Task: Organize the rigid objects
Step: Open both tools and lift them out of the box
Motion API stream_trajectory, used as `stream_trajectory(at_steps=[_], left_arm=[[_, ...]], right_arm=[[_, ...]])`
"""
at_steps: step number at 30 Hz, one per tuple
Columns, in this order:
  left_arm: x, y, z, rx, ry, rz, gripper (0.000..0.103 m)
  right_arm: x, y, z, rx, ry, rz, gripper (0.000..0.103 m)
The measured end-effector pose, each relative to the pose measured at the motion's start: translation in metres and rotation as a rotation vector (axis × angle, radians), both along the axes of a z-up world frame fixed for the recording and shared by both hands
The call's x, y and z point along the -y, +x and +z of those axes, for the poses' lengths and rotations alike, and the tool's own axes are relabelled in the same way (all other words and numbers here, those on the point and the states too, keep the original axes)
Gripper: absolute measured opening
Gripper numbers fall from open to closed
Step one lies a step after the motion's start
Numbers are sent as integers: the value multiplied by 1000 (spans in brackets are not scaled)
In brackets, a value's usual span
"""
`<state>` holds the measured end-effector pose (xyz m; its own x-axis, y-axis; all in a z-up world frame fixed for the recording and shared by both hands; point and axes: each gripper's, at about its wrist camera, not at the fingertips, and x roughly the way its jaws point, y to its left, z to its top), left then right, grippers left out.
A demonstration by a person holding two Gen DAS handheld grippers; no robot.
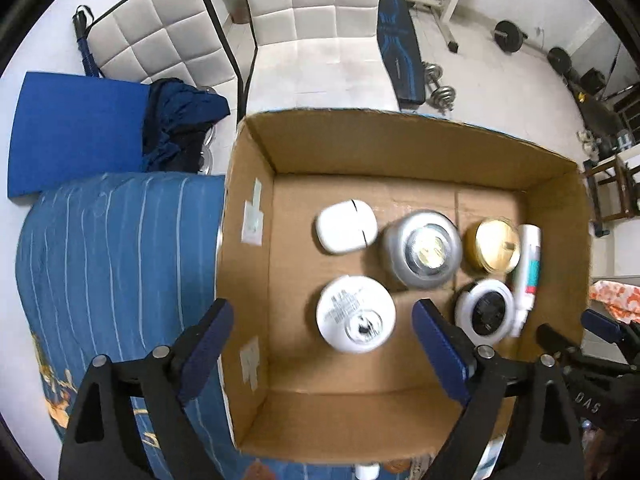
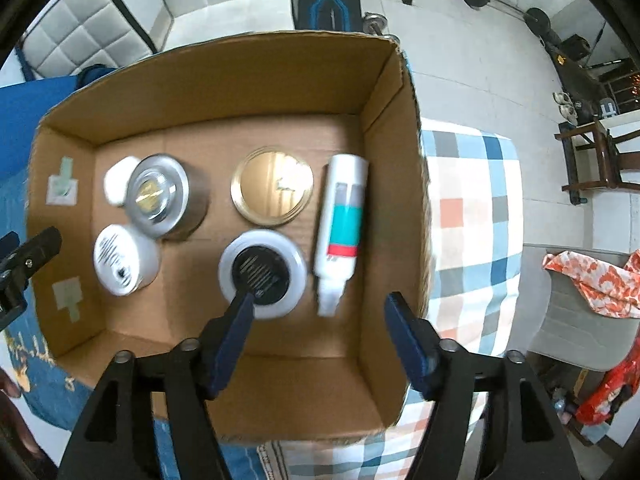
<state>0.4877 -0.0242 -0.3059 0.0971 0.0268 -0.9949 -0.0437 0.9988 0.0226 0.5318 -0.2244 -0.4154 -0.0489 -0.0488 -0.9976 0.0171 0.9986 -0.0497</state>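
An open cardboard box (image 1: 248, 264) (image 2: 384, 128) holds several rigid items. In the left wrist view: a white case (image 1: 346, 227), a silver round light (image 1: 422, 252), a gold lid (image 1: 493, 245), a white jar (image 1: 355, 313), a white-rimmed black disc (image 1: 485, 312) and a white tube (image 1: 527, 276). In the right wrist view: silver light (image 2: 158, 196), gold lid (image 2: 272, 186), white jar (image 2: 124, 260), disc (image 2: 262, 272), tube (image 2: 342, 228). My left gripper (image 1: 324, 326) is open and empty above the white jar. My right gripper (image 2: 320, 312) is open and empty above the disc and tube.
The box sits on a blue striped cover (image 1: 120, 260) and a checked cloth (image 2: 472, 220). White padded chairs (image 1: 312, 4), a blue mat (image 1: 76, 128), dark clothing (image 1: 180, 120) and gym weights (image 1: 508, 36) lie beyond. An orange patterned cloth (image 2: 596, 280) is at right.
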Motion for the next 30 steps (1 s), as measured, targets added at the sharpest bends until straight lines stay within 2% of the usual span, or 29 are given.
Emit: stream_trajectory(at_steps=[1, 3, 8, 15, 24, 30], left_arm=[[0, -7, 3, 9, -10, 3, 96], [-2, -19, 10, 22, -40, 17, 96], [-4, -49, 32, 98, -51, 60, 96], [-2, -91, 71, 206, -43, 80, 96], [6, -142, 110, 313, -25, 42, 96], [12, -173, 125, 356, 0, 16, 97]], right_arm=[[-1, -5, 3, 7, 14, 0, 96], [-5, -17, 8, 31, 33, 11, 103], [-13, -43, 19, 74, 31, 46, 103], [-16, -81, 51, 164, 75, 33, 103], [-10, -126, 97, 288, 113, 13, 103], [-3, -152, 124, 356, 119, 14, 103]])
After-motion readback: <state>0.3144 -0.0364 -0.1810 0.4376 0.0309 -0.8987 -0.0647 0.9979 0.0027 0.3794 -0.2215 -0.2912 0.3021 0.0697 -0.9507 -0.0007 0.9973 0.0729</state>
